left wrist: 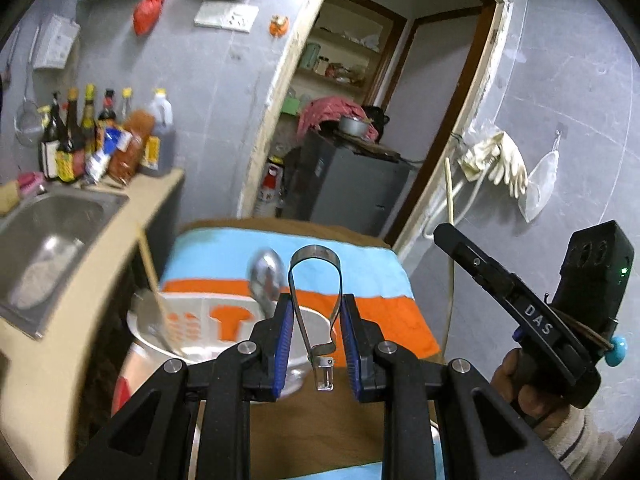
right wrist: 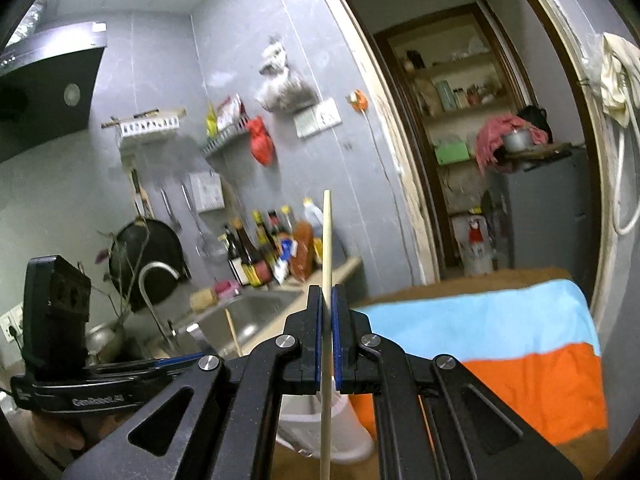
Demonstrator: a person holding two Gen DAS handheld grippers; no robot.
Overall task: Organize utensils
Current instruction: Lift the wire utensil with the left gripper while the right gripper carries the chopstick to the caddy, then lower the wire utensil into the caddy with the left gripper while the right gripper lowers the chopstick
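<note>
Left gripper (left wrist: 316,336), jaws clenched on metal tongs (left wrist: 316,292), and right gripper (right wrist: 328,340), jaws pinching one chopstick (right wrist: 327,320), both raised above the white utensil holder (left wrist: 192,332) on the bench; the thin chopstick may pivot or slip in its narrow grip.

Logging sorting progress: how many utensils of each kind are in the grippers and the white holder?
Chopsticks: 2, one in the right gripper, one in the white holder
Spoon: 1, in the holder
Metal tongs: 1, in the left gripper
Total: 4
A blurred grey shape in the holder is uncounted.
</note>
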